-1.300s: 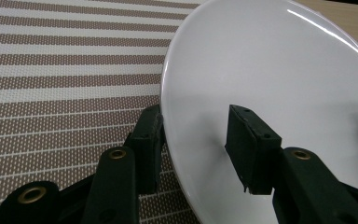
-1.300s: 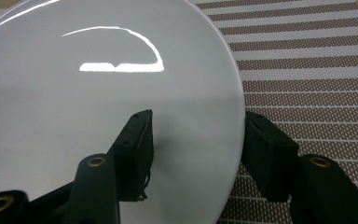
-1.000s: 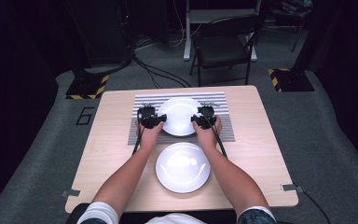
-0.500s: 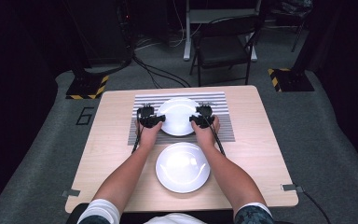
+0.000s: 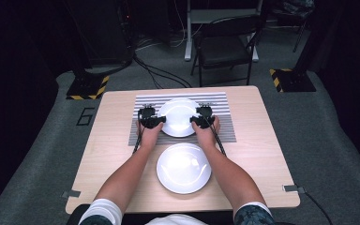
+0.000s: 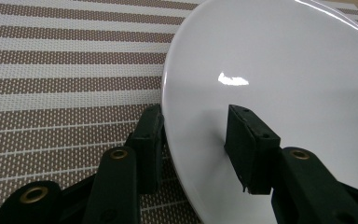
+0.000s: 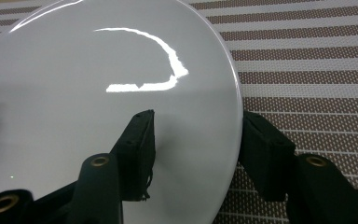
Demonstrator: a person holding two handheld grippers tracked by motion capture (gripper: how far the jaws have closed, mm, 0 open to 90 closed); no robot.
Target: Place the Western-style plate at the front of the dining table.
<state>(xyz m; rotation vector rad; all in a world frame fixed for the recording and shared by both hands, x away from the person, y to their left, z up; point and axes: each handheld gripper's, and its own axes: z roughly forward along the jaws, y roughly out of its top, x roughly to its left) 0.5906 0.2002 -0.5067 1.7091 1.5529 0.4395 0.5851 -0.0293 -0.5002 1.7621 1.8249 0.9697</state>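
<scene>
A white plate (image 5: pixel 179 117) lies on a brown-and-white striped placemat (image 5: pixel 225 133) at the far middle of the table. My left gripper (image 5: pixel 157 121) is shut on the plate's left rim, and my right gripper (image 5: pixel 198 121) is shut on its right rim. In the left gripper view, the gripper (image 6: pixel 193 116) has one jaw over the plate (image 6: pixel 279 70) and the other outside the rim, above the placemat (image 6: pixel 65 70). The right gripper view mirrors this: the gripper (image 7: pixel 196 119) straddles the edge of the plate (image 7: pixel 98 93). A second white plate (image 5: pixel 183 168) sits nearer, between the forearms.
The wooden table (image 5: pixel 262 154) has bare wood left and right of the placemat. Beyond its far edge stand a black chair (image 5: pixel 225 47) and floor cables. The person's forearms flank the near plate.
</scene>
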